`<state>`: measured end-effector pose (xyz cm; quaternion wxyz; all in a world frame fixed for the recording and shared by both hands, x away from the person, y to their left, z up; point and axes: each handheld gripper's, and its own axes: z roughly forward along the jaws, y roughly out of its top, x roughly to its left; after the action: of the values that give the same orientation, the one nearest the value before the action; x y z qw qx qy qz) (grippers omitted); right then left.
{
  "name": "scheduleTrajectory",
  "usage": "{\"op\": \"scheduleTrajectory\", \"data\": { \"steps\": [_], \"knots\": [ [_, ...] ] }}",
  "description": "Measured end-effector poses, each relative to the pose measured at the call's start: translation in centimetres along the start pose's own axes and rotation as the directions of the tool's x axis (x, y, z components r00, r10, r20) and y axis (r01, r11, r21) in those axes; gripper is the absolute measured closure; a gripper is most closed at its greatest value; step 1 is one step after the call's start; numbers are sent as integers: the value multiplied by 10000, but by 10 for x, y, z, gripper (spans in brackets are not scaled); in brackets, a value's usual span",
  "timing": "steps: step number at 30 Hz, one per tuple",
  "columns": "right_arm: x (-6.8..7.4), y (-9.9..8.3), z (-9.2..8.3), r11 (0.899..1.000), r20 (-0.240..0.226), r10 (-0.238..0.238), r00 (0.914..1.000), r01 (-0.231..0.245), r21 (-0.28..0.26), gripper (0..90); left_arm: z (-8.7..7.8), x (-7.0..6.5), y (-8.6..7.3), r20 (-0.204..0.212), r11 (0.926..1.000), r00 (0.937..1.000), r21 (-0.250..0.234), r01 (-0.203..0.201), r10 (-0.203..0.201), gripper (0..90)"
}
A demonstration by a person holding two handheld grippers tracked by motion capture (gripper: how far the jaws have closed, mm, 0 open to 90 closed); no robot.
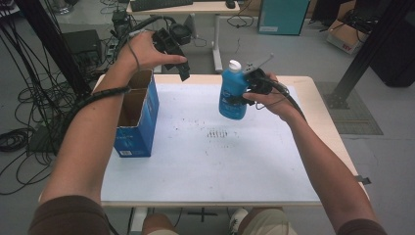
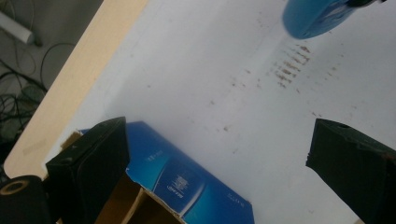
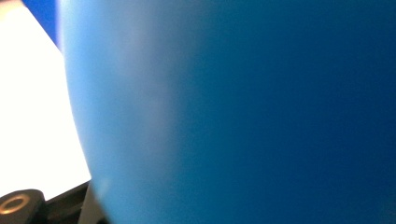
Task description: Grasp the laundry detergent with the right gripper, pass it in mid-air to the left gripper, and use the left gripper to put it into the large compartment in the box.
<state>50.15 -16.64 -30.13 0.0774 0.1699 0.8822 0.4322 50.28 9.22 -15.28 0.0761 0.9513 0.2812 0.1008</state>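
Note:
A blue bottle point(image 1: 231, 95) with a white cap point(image 1: 235, 65) hangs upright above the white table point(image 1: 220, 166), right of centre. My right gripper point(image 1: 243, 96) is shut on the bottle's side. In the right gripper view the bottle's blue wall point(image 3: 233, 112) sits right against the camera. An open blue cardboard box point(image 1: 139, 122) stands at the table's left edge. My left gripper point(image 1: 178, 61) is held up above and behind the box, open, with nothing between its jaws. The left gripper view looks down past my gripper point(image 2: 219, 149) onto the box point(image 2: 187, 186) and the bottle's base point(image 2: 313, 18).
Dark smudges point(image 1: 218, 133) mark the middle of the table top. Cables point(image 1: 19, 112) lie on the floor to the left. Behind the table stand a desk leg point(image 1: 215, 44) and a teal cabinet point(image 1: 281, 17). A black frame post point(image 1: 364, 54) rises at the right.

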Motion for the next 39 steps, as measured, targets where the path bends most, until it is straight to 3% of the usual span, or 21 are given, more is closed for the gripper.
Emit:
{"op": "scheduleTrajectory", "data": {
  "steps": [4,10,15,17,19,20,22,23,25,30,31,33,34,37,39],
  "knots": [
    [8,15,14,9996,-424,-284,9987,287,62,435,-7,-4,5,258,9977,9974,0,-674,674,55],
    [19,34,34,9983,-1047,-575,9928,576,-16,435,-11,-16,11,684,9839,9824,303,-1762,1739,52],
    [27,44,50,9945,-1552,-1029,9825,1044,16,435,-12,-21,9,849,9728,9705,338,-2290,2255,51],
    [30,46,55,9935,-1780,-1130,9775,1142,-39,434,-12,-23,7,1301,9694,9628,342,-2430,2368,47],
    [34,48,59,9926,-1942,-1189,9737,1215,18,435,-11,-25,6,1304,9668,9606,403,-2525,2454,44],
    [35,49,61,9919,-1962,-1239,9727,1272,41,434,-11,-25,7,1348,9520,9484,692,-2981,2871,43],
    [38,51,66,9902,-2119,-1340,9681,1392,95,434,-10,-28,7,1464,9575,9511,574,-2826,2719,42],
    [38,51,66,9902,-2119,-1340,9681,1392,95,434,-9,-28,9,1459,9449,9407,736,-3191,3063,42],
    [40,53,69,9895,-2173,-1380,9663,1439,114,434,-6,-30,11,1524,9372,9342,867,-3379,3227,42],
    [44,57,71,9867,-2347,-1586,9590,1627,-20,434,3,-32,14,1628,9318,9285,927,-3511,3336,42],
    [45,58,72,9861,-2363,-1620,9581,1662,-22,434,4,-33,15,1727,9284,9245,954,-3592,3399,42],
    [46,60,72,9861,-2443,-1612,9562,1663,0,434,8,-35,16,1842,9299,9220,789,-3594,3407,42],
    [48,60,72,9890,-2397,-1445,9600,1476,-51,434,9,-36,18,1901,9260,9186,873,-3673,3465,44],
    [49,62,72,9878,-2522,-1546,9552,1548,-192,434,11,-37,20,1911,9180,9122,959,-3849,3625,43],
    [50,63,72,9882,-2559,-1523,9546,1512,-240,434,12,-37,20,1867,9169,9117,952,-3875,3659,42]
  ]
}}
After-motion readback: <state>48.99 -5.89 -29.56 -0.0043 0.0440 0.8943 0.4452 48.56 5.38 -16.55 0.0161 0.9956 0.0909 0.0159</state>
